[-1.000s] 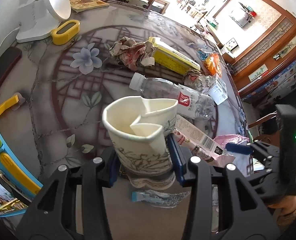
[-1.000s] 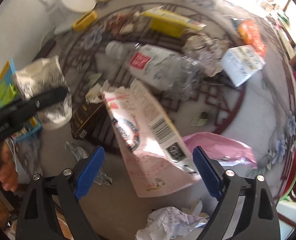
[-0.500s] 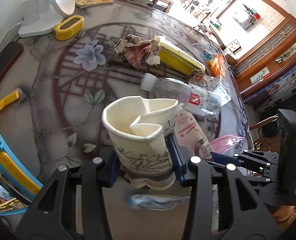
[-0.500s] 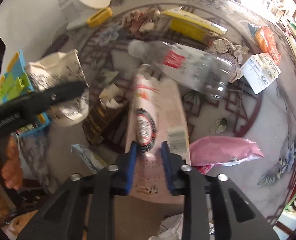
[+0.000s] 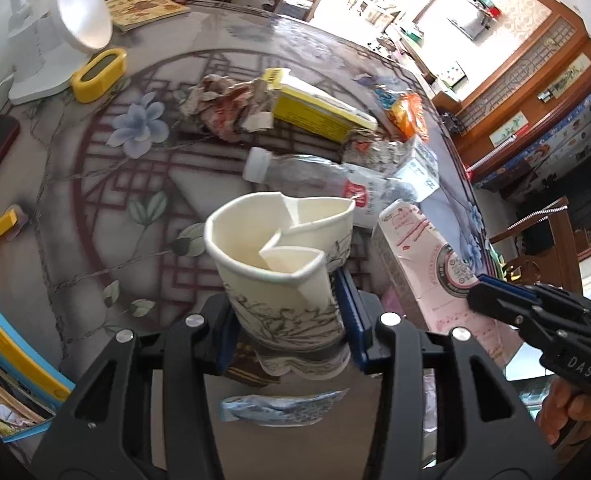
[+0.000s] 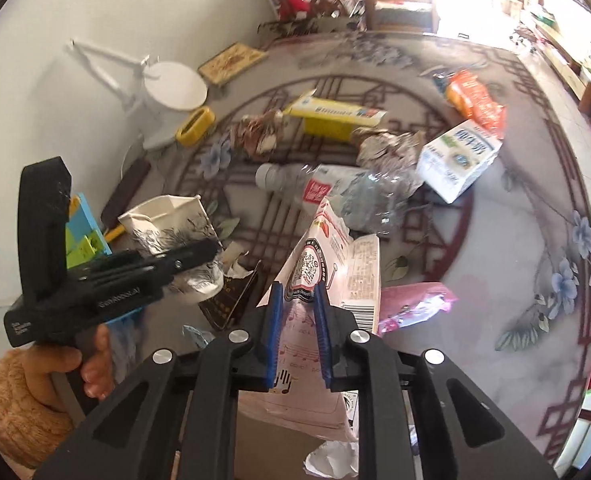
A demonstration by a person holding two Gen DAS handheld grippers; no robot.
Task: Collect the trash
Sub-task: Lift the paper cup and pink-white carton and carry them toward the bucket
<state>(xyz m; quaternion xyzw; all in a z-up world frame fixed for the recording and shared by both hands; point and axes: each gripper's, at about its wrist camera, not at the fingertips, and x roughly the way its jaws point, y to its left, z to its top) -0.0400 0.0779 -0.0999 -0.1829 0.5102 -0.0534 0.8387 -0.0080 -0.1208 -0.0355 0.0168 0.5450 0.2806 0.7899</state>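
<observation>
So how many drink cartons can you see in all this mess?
2. The pink carton is pinched in the right gripper, lifted off the table. The white carton lies on the table beyond the plastic bottle. Others may hide under the clutter.

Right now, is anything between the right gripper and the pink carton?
Nothing: the right gripper is already shut on the pink carton, pads pressing its flattened sides. The crushed bottle lies on the table beyond it, not in between.
</observation>
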